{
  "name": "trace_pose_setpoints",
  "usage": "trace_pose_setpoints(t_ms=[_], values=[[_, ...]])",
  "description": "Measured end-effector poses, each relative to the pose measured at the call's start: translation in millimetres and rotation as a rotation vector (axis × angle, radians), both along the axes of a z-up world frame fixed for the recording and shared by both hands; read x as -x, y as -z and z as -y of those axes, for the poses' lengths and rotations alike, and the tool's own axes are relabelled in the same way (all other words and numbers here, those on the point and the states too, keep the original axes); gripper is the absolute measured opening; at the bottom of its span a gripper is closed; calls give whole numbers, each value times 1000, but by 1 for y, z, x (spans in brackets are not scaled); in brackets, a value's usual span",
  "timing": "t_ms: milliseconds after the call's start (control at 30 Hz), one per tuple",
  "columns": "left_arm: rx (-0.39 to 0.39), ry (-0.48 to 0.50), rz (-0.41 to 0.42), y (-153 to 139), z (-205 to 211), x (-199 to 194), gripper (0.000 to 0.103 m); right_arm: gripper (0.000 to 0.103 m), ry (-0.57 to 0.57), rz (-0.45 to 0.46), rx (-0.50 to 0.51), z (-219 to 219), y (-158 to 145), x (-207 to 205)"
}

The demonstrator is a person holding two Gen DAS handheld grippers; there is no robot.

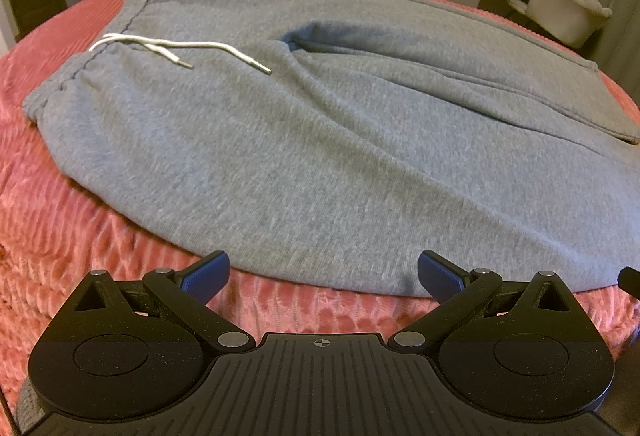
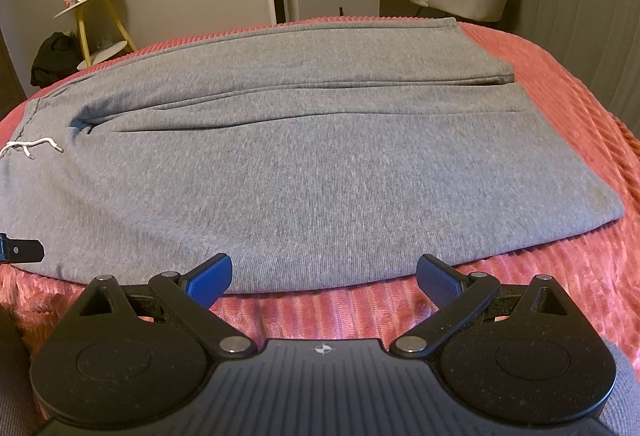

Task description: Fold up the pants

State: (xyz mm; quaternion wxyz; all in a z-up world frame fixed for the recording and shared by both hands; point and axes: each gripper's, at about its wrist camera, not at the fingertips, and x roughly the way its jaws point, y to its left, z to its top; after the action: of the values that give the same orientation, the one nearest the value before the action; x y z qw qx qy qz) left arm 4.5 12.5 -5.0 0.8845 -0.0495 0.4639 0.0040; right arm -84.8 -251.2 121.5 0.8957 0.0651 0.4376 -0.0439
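Left wrist view: 1 pair of grey pants (image 1: 320, 139), 2 claws, left claw (image 1: 323, 276) and right claw (image 2: 324, 278), both wide.

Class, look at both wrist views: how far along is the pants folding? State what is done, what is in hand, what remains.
Done: the grey pants lie spread flat on the pink bedspread, legs side by side, drawstring on top. In hand: nothing; the left gripper and right gripper are both open, at the near edge. Left: every fold, since no layer is turned over yet.
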Motion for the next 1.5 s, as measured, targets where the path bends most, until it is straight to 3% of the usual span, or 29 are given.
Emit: trace_pose_setpoints(t_ms=[567, 767, 900, 1033, 1167, 1267, 1400, 1500], values=[[18, -5, -1, 1, -3, -1, 103, 99, -8, -14, -15, -3, 2, -4], [30, -12, -5, -1, -4, -2, 103, 99, -4, -13, -68, 4, 1, -4], [57, -36, 15, -9, -10, -10, 103, 99, -4, -10, -182, 18, -2, -15], [25, -95, 74, -19, -19, -34, 103, 99, 108, 17, -234, 44, 2, -51], [9, -214, 131, -25, -31, -71, 103, 99, 162, -77, -177, 60, 29, -102], [21, -315, 182, -26, -40, -105, 103, 99, 190, -130, -157, 68, 54, -117], [-20, -438, 237, -13, -55, -147, 103, 99, 138, -166, -125, 66, 60, -122], [-97, -517, 277, 7, -64, -155, 103, 99, 77, -308, -134, 72, 55, -143]])
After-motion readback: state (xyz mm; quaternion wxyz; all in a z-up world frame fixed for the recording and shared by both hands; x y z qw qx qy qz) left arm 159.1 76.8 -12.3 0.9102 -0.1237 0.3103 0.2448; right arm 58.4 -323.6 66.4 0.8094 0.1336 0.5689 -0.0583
